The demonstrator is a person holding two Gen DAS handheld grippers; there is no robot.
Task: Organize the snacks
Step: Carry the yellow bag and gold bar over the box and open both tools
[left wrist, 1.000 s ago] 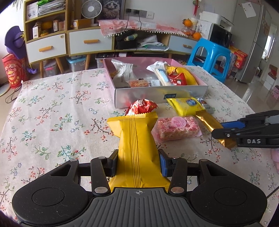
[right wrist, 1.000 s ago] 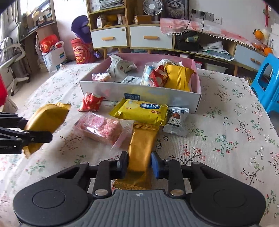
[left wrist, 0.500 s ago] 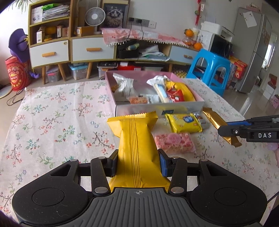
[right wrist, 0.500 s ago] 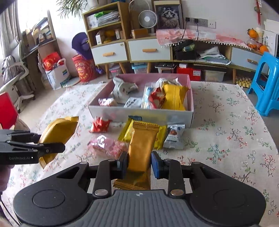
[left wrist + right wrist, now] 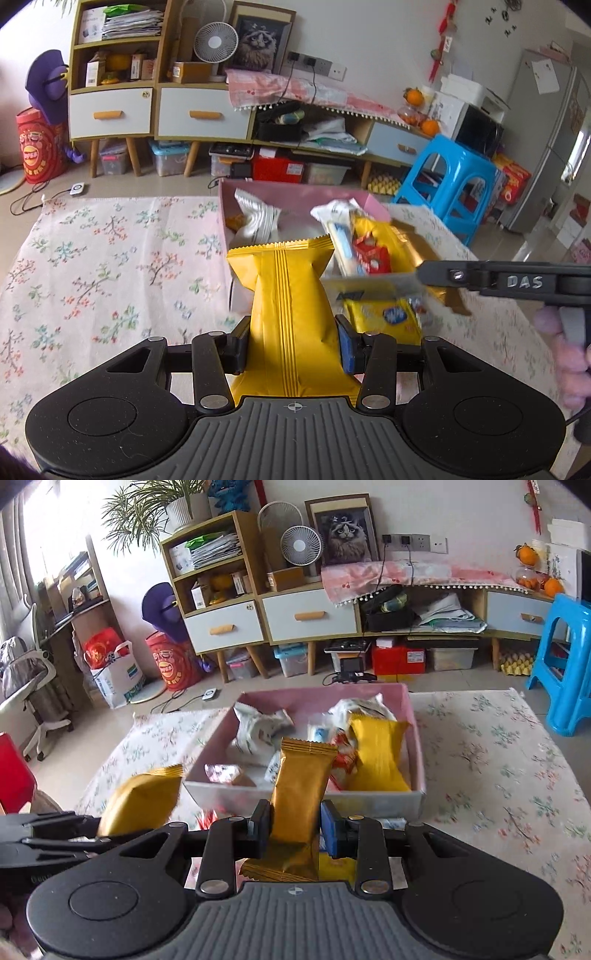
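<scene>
Room: living room with a white-drawered sideboard against the wall, and up front a table under a pale floral tablecloth [image 5: 110,251].
Left side: the left gripper [image 5: 291,343] is pinching a bright yellow crinkle-edged snack packet [image 5: 288,295] across its middle, the pads pressing in on both sides, the packet clear of the table and pointing at the box.
Right side: the right gripper [image 5: 291,829] is clamped on a slimmer bronze-gold foil bar wrapper [image 5: 299,794], held about a third of the way up, its tail hanging below the jaws.
Container: a shallow pink-lined cardboard box with pale outer walls [image 5: 306,797] sits mid-table, open-topped.
Inside it: a crumpled white-silver pouch [image 5: 255,727], a second yellow packet [image 5: 376,753] leaning on the right wall, a small red-and-white wrapper [image 5: 343,755], a blue-and-white sachet and a small clear-wrapped sweet near the front left corner. Busy, but there's room on top.
On the cloth: a yellow biscuit pack with a blue logo [image 5: 384,319] lies just in front of the box.
Handling: both packets look light, air-puffed and soft, with slick foil. The yellow one is bulging above the pads, so I'd judge a hard squeeze could crush what's inside or pop a seam.
Where to hold: across the flat mid-body, as now, looks the safe place; the crimped ends would likely slip.
Next call: both look set to go over the near wall and be let go low, so nothing bounces out.
</scene>
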